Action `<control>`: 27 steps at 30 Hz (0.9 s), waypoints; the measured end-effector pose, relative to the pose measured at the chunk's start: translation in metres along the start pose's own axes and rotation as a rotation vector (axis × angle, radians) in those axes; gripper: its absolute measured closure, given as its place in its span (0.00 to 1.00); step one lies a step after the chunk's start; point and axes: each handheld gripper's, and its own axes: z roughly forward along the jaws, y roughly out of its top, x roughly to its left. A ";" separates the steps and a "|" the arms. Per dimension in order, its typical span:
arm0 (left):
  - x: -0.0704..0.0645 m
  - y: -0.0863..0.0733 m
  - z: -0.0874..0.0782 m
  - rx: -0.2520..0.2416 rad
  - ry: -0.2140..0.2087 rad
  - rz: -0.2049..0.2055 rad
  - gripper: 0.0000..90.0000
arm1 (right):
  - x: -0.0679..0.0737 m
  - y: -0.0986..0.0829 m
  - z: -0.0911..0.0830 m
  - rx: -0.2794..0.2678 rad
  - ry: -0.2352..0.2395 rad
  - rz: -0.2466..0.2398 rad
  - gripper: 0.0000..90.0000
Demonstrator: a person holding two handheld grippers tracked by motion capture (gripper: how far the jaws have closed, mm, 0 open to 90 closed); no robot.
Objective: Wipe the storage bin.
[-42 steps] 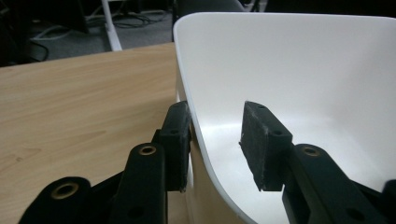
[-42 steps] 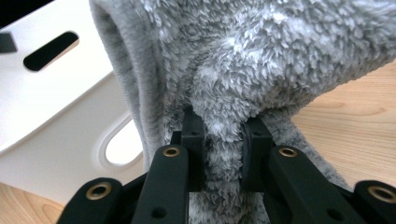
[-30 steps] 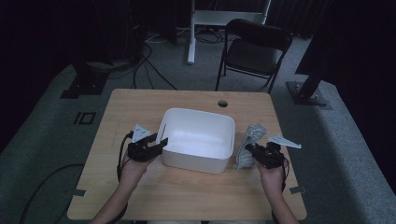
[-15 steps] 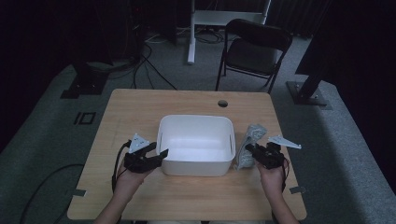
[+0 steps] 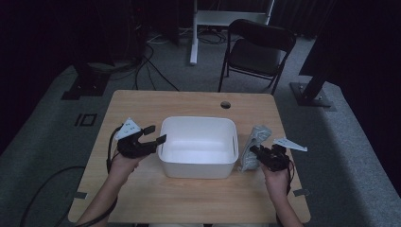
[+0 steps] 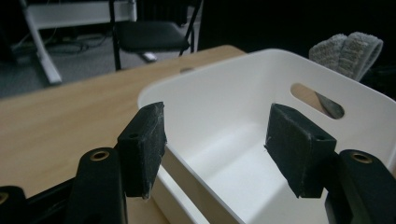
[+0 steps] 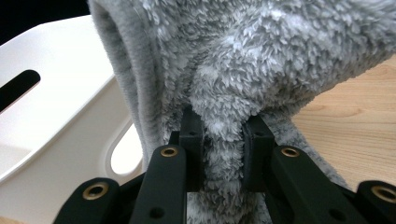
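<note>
A white plastic bin (image 5: 198, 146) stands in the middle of the wooden table (image 5: 189, 101). My left gripper (image 5: 156, 134) is open at the bin's left wall, its jaws astride the rim (image 6: 187, 154) with nothing held. A grey fluffy towel (image 5: 253, 145) lies bunched against the bin's right side. My right gripper (image 5: 254, 152) is shut on a fold of that towel (image 7: 224, 116), which fills the space between its jaws, beside the bin's handle slot (image 7: 18, 86). The towel (image 6: 348, 49) also peeks over the bin's far wall in the left gripper view.
A black folding chair (image 5: 257, 52) stands behind the table, and a white stand (image 5: 227, 19) is farther back. A round cable hole (image 5: 225, 104) sits near the table's far edge. Cables trail on the grey floor at the left.
My left gripper dropped toward the table's front, then came back up to the bin's left rim. The right gripper stayed clamped on the towel, hardly moving.
</note>
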 end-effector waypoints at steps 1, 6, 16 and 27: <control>0.006 0.002 0.004 -0.007 -0.013 -0.002 0.43 | 0.000 0.000 0.000 0.001 -0.001 0.001 0.83; 0.035 0.009 0.027 -0.011 -0.021 -0.026 0.43 | -0.001 0.000 0.000 0.000 0.004 0.003 0.83; 0.060 0.016 0.067 0.025 -0.116 -0.002 0.43 | -0.002 -0.002 0.003 0.006 0.010 0.000 0.83; 0.067 0.015 0.092 0.076 -0.174 0.052 0.55 | -0.003 -0.003 0.003 0.005 0.008 -0.004 0.83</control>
